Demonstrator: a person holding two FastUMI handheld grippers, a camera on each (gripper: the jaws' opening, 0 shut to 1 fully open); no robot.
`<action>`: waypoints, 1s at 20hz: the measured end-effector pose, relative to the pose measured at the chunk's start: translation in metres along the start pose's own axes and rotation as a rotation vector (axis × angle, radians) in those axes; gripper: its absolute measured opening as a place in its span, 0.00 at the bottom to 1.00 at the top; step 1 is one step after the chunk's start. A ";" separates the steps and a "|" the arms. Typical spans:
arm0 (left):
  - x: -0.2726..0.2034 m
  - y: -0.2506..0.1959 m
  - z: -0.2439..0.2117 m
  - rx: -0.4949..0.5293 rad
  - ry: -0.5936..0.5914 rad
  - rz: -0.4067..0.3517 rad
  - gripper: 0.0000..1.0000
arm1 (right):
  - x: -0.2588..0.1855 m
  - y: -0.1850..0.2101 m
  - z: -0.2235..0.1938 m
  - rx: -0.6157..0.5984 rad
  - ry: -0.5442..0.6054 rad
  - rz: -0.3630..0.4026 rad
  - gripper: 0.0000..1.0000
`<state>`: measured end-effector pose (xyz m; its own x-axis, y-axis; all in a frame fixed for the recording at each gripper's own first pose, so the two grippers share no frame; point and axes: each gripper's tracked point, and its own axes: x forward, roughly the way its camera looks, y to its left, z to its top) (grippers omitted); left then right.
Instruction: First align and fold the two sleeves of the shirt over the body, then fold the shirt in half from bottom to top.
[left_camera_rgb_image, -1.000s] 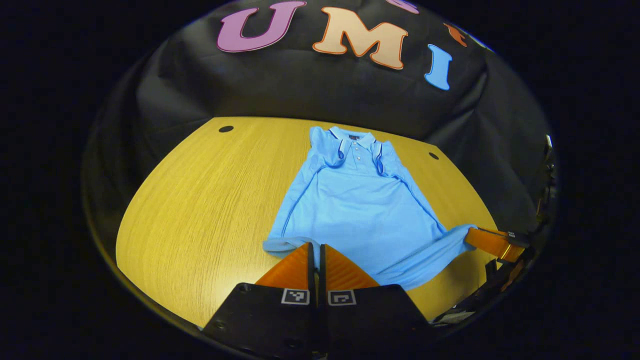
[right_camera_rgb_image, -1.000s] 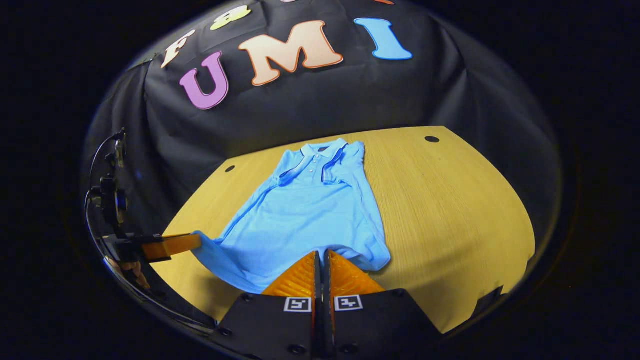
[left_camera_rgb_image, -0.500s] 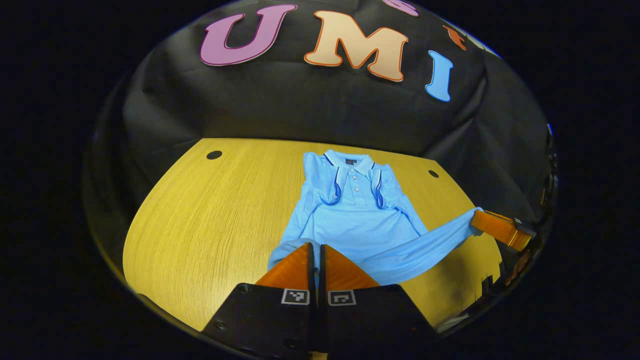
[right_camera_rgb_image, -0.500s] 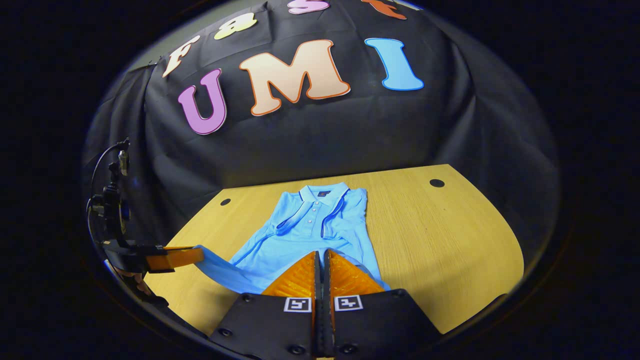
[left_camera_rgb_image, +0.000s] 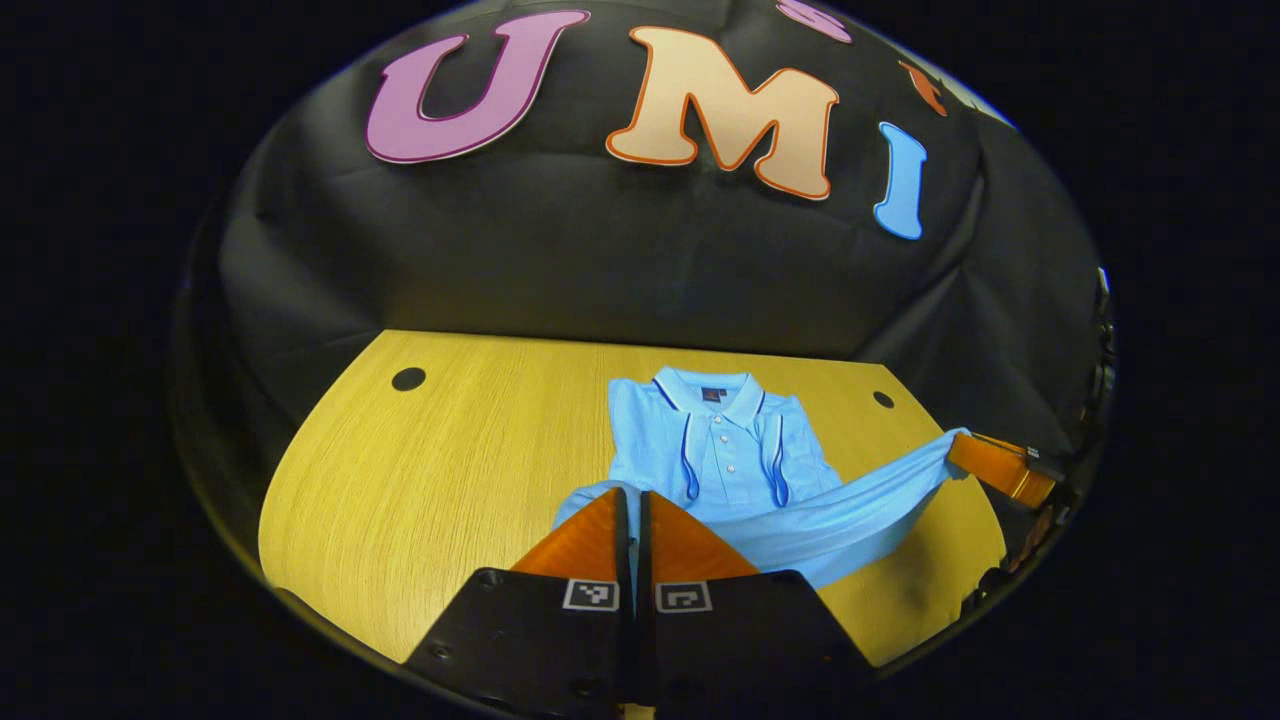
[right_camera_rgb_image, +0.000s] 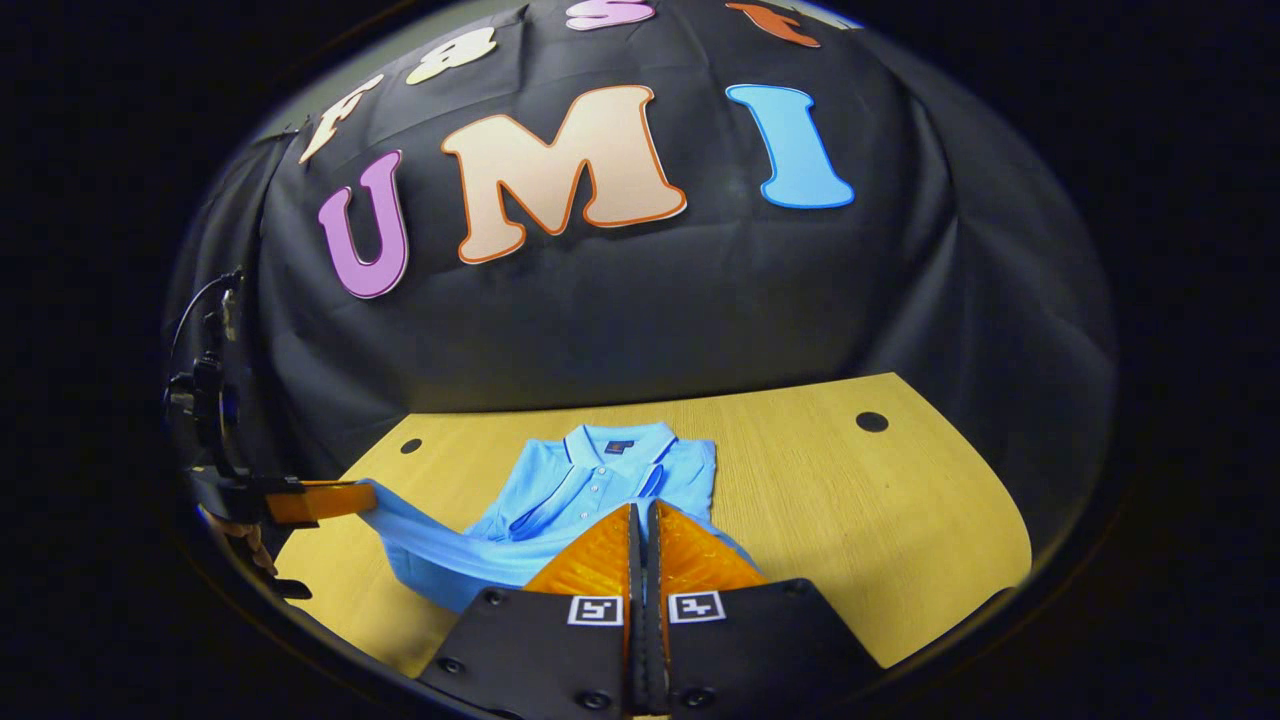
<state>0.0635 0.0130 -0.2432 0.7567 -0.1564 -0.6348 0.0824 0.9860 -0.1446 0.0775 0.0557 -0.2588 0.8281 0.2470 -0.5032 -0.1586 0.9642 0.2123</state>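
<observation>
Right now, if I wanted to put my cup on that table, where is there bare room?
The table has a wide bare stretch between the shirt and the cable hole. In the right gripper view there is another, from the shirt out to the table's far edge. It is crowded along the near edge: the left gripper and right gripper each pinch the lifted hem there.

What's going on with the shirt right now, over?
Left gripper and right gripper both shut on shirt hem, lifted. Sleeves folded in. Table ahead, nothing blocking.
</observation>
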 end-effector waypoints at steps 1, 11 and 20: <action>0.009 0.000 0.007 0.005 0.000 -0.003 0.00 | 0.010 -0.002 0.004 -0.007 -0.004 -0.005 0.02; 0.124 0.012 0.061 0.031 -0.029 -0.021 0.00 | 0.125 -0.031 0.026 0.010 -0.012 -0.090 0.02; 0.223 0.038 0.035 -0.002 0.039 0.014 0.00 | 0.221 -0.055 -0.016 0.011 0.097 -0.172 0.02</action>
<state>0.2581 0.0173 -0.3634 0.7317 -0.1444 -0.6662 0.0705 0.9881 -0.1367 0.2609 0.0588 -0.3947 0.7868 0.0874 -0.6109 -0.0127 0.9920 0.1256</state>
